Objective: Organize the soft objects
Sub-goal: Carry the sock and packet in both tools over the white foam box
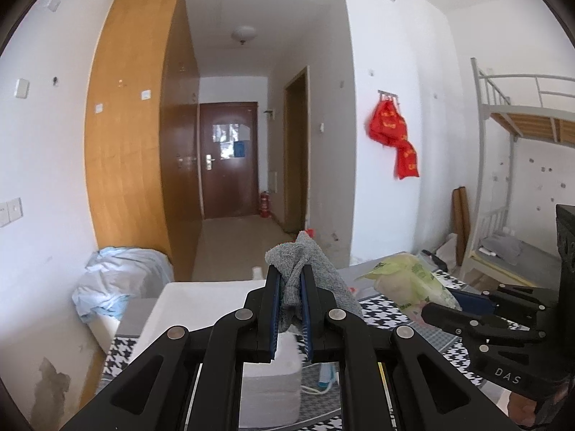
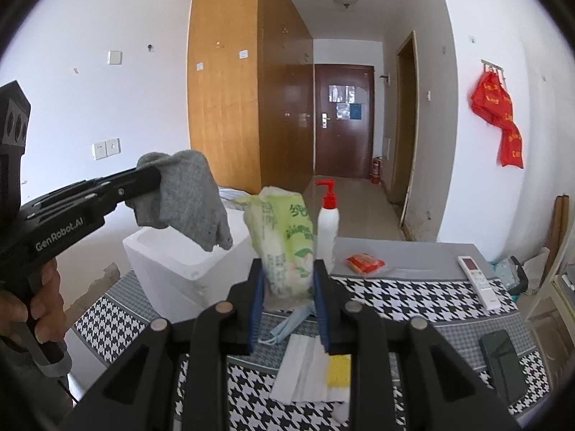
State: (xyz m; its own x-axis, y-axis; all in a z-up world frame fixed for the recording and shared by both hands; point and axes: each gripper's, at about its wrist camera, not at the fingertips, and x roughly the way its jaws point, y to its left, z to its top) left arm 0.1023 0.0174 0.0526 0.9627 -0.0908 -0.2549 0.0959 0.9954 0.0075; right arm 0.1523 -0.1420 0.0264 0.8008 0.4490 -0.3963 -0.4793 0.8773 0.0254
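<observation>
The left claw (image 1: 291, 287) is pinched tight on a soft grey knitted sock (image 1: 305, 262). The sock hangs from the blue pads, up in the air. Just below and in front of this claw sits the white foam box (image 2: 169, 262), open at the top. The right claw (image 2: 289, 276) squeezes a squashy pale green plastic pack of tissues (image 2: 284, 237), also lifted off the counter (image 2: 413, 298), which has a black and white checked cloth.

I think the step now is carrying both soft things to the box. To do it well, keep both claws squeezed until each thing hangs right over the open box. Move slowly so the floppy sock does not catch on the box edge. Lower each thing inside before letting go.

Under the right claw lie a blue face mask (image 2: 284, 327), folded white paper towels (image 2: 305, 366) and a yellow sponge (image 2: 337, 370). Behind the pack stands a white pump bottle with a red top (image 2: 327, 222). Steer the pack clear of it.
</observation>
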